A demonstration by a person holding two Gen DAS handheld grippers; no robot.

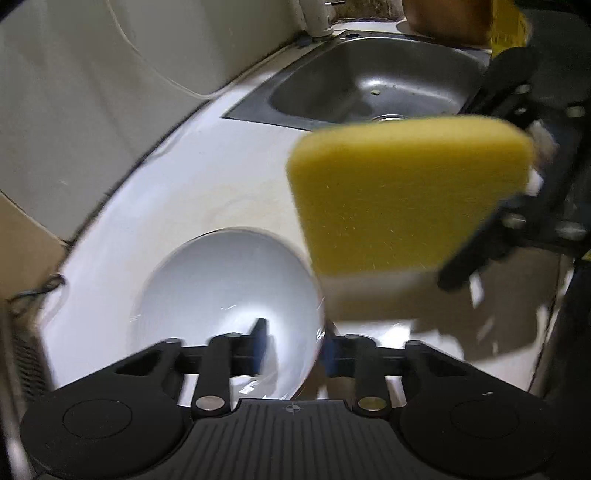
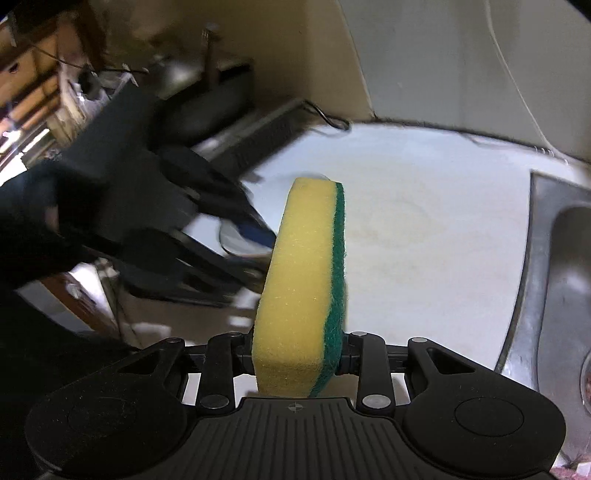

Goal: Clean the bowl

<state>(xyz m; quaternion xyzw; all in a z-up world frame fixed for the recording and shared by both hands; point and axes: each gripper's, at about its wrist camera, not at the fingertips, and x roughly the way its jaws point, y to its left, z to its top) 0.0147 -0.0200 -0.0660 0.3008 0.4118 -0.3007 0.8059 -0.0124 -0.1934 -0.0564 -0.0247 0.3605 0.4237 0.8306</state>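
A white bowl (image 1: 221, 291) sits on the pale counter (image 1: 207, 177), close under my left gripper (image 1: 295, 349). Its blue-padded fingers straddle the bowl's right rim, one finger (image 1: 260, 341) inside and the other outside. A sliver of gap still shows at the inner pad, though blur smears it. My right gripper (image 2: 299, 358) is shut on a yellow sponge (image 2: 295, 280) with a green scouring side, held on edge. In the left wrist view the sponge (image 1: 406, 199) hangs just right of and above the bowl. In the right wrist view the bowl (image 2: 231, 236) is mostly hidden behind the left gripper (image 2: 258, 240).
A steel sink (image 1: 332, 70) lies beyond the bowl, with a white tap base (image 1: 317, 22) at its back rim; it appears as the sink (image 2: 546, 258) at the right. Cream wall panels (image 1: 92, 92) border the counter. A dark pan on a stove (image 2: 207, 107) stands left. A dark sleeve (image 2: 33, 236) holds the left gripper.
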